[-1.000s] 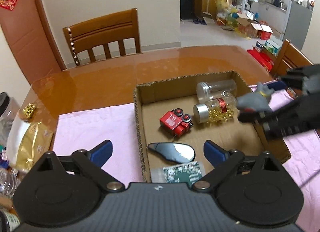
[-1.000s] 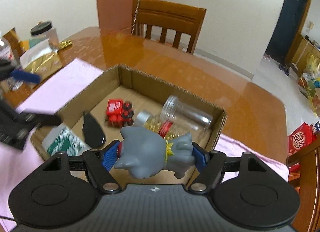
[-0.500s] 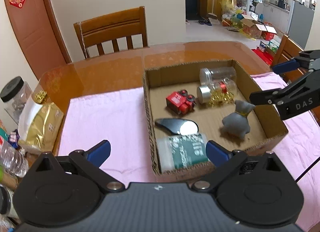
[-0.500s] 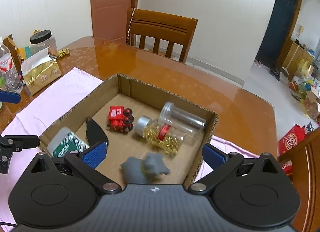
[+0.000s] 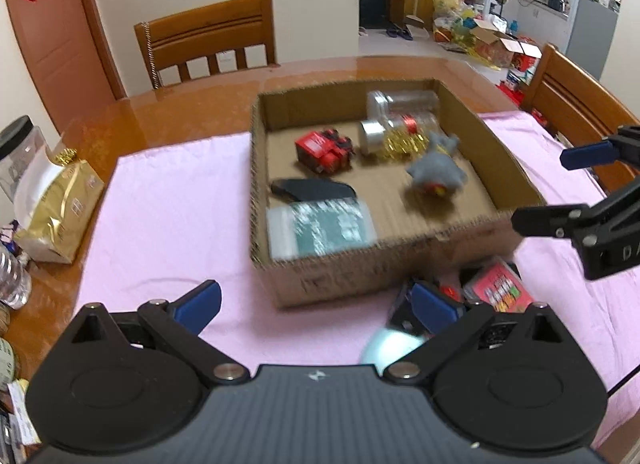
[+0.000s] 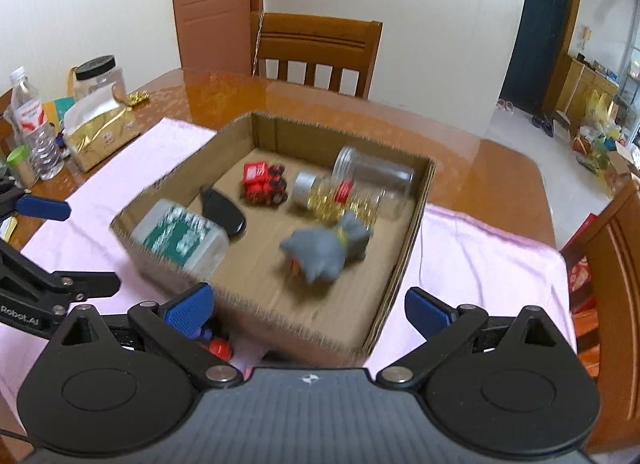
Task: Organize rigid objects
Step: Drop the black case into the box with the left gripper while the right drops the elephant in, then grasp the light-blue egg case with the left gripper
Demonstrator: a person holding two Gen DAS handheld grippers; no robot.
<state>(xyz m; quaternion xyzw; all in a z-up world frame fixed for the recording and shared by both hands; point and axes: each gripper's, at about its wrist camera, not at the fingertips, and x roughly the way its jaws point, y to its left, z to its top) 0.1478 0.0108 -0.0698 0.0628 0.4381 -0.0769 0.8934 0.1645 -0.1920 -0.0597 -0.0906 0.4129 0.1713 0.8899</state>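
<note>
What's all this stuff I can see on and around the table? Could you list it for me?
Brown cardboard box: one, on the pink cloth.
Grey soft toy figure: one, in the box.
Red toy train: one, in the box.
Clear plastic jars: two, lying down in the box, one holding gold bits.
Black oval case: one, in the box.
Green-labelled clear container: one, box's near corner.
Gold foil bag: one, on the table beside the cloth.
Wooden chairs: two, brown, beside the table.
Small red and pink items: several, blurred, in front of the box.
Left tool: black with blue pads, open, empty.
Right tool: same, open, empty.
</note>
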